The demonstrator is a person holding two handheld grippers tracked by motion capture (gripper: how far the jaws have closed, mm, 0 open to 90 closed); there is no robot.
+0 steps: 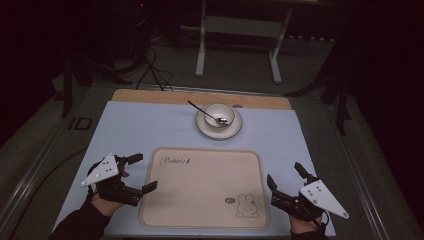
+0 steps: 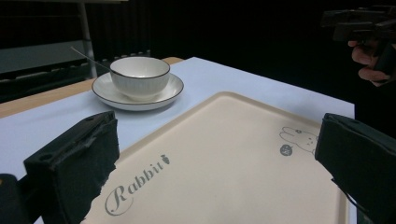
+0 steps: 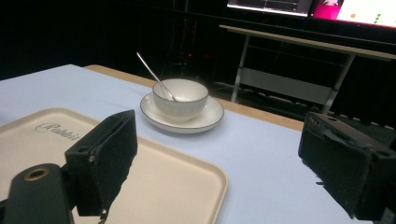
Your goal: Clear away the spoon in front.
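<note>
A beige tray (image 1: pixel 200 190) printed with "Rabbit" and a small rabbit drawing lies at the near middle of the pale blue mat (image 1: pixel 150 125). Beyond it, a white bowl (image 1: pixel 219 114) sits on a white saucer (image 1: pixel 219 129), and a metal spoon (image 1: pixel 199 108) leans in the bowl with its handle pointing back left. My left gripper (image 1: pixel 141 173) hovers at the tray's left edge, jaws wide open and empty. At the tray's right edge my right gripper (image 1: pixel 285 176) is open and empty too. From the left gripper view I see the tray (image 2: pixel 224 154), the bowl (image 2: pixel 140 77) and the right gripper (image 2: pixel 359 23).
The wooden table edge (image 1: pixel 200 97) runs behind the mat. A metal stand (image 1: pixel 240 35) and cables lie on the dark floor beyond. In the right gripper view, the bowl (image 3: pixel 180 97) stands past the tray's corner (image 3: pixel 205 182), with bare mat between.
</note>
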